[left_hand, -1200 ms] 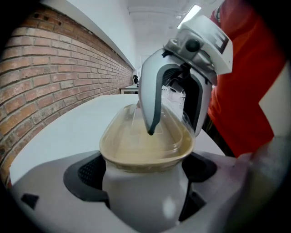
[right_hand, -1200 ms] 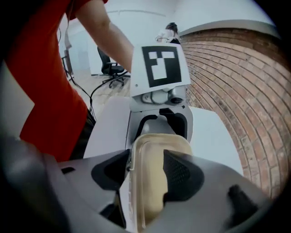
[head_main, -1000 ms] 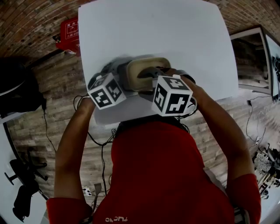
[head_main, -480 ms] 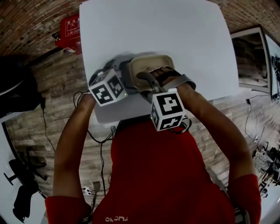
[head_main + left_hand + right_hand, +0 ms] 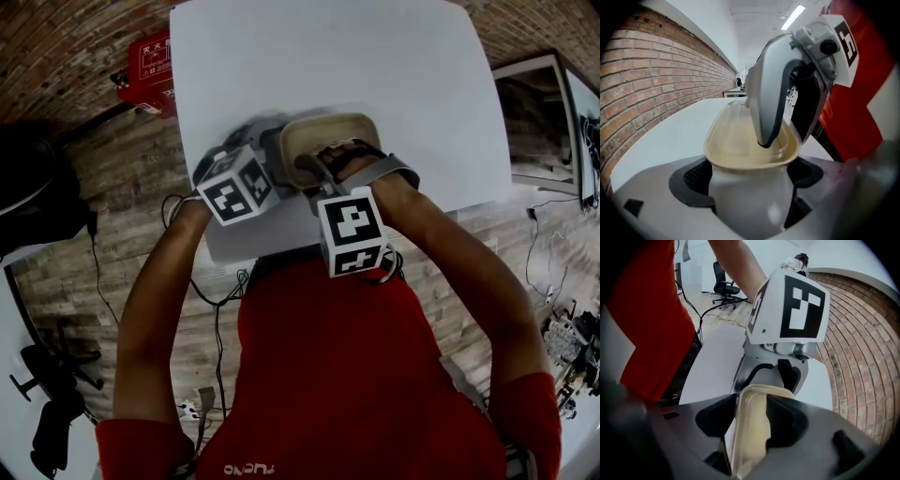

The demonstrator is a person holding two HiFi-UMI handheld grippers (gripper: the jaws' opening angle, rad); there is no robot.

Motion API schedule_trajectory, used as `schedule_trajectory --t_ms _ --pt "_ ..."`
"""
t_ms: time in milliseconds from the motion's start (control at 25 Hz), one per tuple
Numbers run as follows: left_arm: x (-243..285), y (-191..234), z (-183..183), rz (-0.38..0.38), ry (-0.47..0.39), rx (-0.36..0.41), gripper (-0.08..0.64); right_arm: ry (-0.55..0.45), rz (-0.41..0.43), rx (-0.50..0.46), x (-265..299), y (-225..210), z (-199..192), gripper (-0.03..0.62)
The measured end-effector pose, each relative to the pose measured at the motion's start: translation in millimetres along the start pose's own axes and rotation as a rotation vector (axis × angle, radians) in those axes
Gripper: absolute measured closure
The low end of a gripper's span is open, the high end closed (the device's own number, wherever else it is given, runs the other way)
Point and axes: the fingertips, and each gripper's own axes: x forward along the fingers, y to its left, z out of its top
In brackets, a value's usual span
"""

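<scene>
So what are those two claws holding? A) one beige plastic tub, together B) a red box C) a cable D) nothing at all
A: the left claw and the right claw are each closed on the same beige tub.

Bright, even indoor light washes the white desk (image 5: 328, 56) almost to overexposure in the head view. In the left gripper view a ceiling strip lamp (image 5: 796, 16) glows high above the beige container (image 5: 740, 150), and the container's clear rim carries soft glare. Shadows beneath the container are faint. All three views bulge strongly, with black vignetted corners. The container's near end is out of focus in both gripper views. The brick wall (image 5: 656, 93) left of it curves.
</scene>
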Motion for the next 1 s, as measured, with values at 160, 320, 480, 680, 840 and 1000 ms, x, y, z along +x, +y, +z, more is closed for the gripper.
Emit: schedule_trajectory --t_ms 160,320,480,680,840,1000 --pt "-0.3 -1.1 0.4 0.002 0.001 -0.002 0.057 -0.083 0.091 0.104 -5.1 1.3 5.1 0.394" --pt "-2.7 -0.7 -0.5 0.007 -0.012 0.012 0.057 -0.184 0.15 0.211 -6.8 -1.4 5.1 0.397" --pt "-4.7 0.0 0.7 0.001 -0.031 0.016 0.058 -0.221 0.113 0.223 -10.5 -5.3 4.9 0.395" --pt "-6.4 0.1 3.4 0.002 -0.047 -0.014 0.058 -0.077 0.021 0.06 -3.3 6.5 -3.3 0.334" --pt "-6.4 1.5 4.1 0.009 -0.048 -0.016 0.058 0.047 -0.042 -0.015 -0.5 11.4 -24.2 0.311" --pt "-5.2 1.6 3.0 0.013 -0.041 -0.007 0.058 0.176 -0.106 -0.088 2.9 9.0 -53.3 0.311"
